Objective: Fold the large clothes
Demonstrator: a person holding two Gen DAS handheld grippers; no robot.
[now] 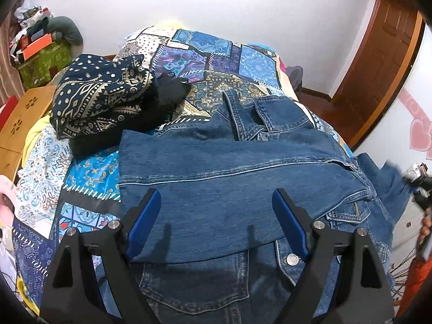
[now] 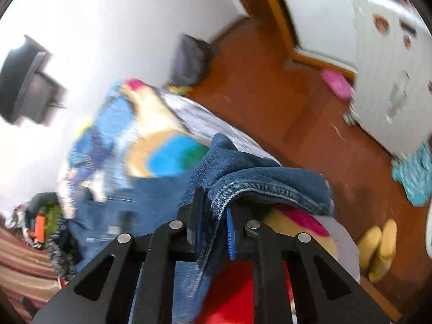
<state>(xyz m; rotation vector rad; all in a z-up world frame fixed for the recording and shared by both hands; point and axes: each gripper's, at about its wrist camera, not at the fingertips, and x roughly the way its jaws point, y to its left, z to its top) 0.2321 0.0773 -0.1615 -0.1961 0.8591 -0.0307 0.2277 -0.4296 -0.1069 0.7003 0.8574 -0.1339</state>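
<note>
A blue denim jacket (image 1: 216, 167) lies spread on the patchwork bed cover (image 1: 205, 54), one sleeve folded across its body. My left gripper (image 1: 216, 202) hovers over the folded sleeve, open, its blue pads (image 1: 143, 221) wide apart with nothing pinched. In the blurred right wrist view my right gripper (image 2: 214, 202) is shut on a fold of the denim jacket (image 2: 270, 183), which drapes over the fingers above the bed's edge. A hand at the far right of the left wrist view is partly cut off.
A dark patterned garment (image 1: 100, 100) is heaped on the bed's left side. A wooden cabinet (image 1: 24, 118) and a cluttered green box (image 1: 43, 62) stand at the left. Red-brown floor (image 2: 270, 94), a white cabinet (image 2: 391, 81) and yellow slippers (image 2: 378, 245) lie right of the bed.
</note>
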